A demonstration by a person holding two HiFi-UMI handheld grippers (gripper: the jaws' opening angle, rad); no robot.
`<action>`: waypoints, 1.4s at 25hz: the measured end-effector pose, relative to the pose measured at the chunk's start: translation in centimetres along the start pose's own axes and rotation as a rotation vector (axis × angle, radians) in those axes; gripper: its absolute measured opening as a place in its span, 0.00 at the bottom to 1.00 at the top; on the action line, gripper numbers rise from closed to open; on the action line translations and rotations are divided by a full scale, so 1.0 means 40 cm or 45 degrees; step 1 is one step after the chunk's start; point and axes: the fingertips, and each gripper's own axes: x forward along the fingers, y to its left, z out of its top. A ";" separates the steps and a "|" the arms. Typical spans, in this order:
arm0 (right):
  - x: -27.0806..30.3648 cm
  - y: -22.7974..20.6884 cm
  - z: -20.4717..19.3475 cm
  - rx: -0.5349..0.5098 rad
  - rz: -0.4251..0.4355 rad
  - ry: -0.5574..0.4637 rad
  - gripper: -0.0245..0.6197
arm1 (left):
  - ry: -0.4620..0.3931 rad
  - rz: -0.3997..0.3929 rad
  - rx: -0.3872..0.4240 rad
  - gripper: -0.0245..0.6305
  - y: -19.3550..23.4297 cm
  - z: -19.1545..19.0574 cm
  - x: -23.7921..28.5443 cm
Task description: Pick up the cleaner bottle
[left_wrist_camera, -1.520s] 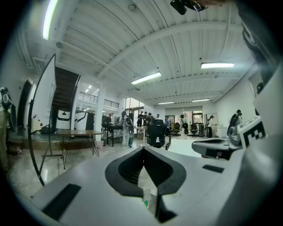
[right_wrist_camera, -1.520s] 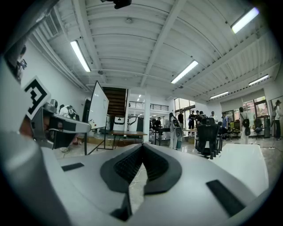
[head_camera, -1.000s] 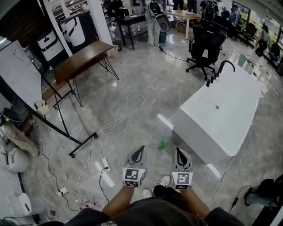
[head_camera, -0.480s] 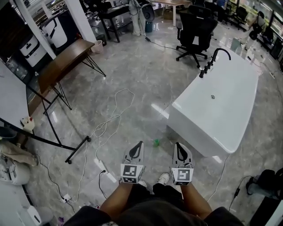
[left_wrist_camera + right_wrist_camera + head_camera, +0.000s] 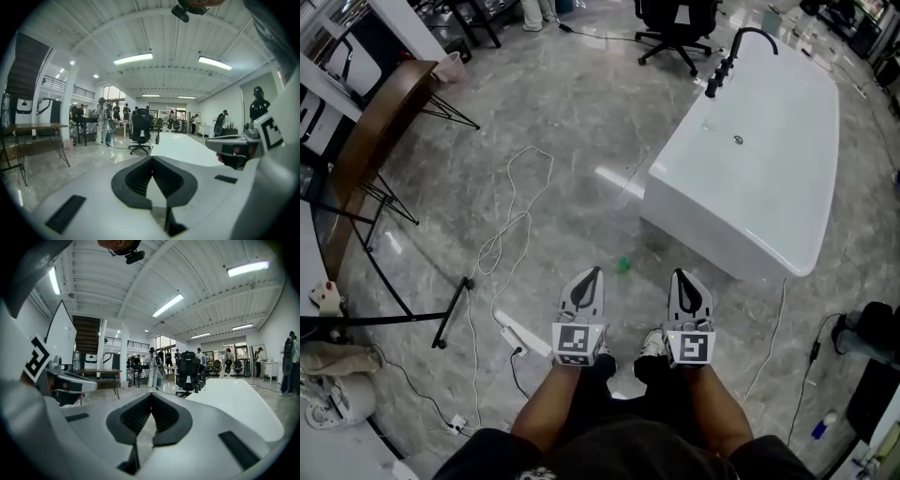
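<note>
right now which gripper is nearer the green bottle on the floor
The left gripper: the green bottle shows close beside its tip, farther from the right gripper.

Head view steeply down; gripper views level.

Grey marble floor, white bathtub, small green bottle beside it, looping white cable, power strip

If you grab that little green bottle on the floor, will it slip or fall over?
The small green bottle looks tiny beside the white bathtub, so it is probably light. The glossy grey stone floor looks smooth, so a nudge might make it skid or tip. Its shape is too small to tell.
</note>
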 end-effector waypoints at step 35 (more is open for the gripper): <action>0.336 0.073 -1.154 0.008 0.011 -0.045 0.06 | -0.122 -0.219 0.010 0.11 0.077 -1.199 0.469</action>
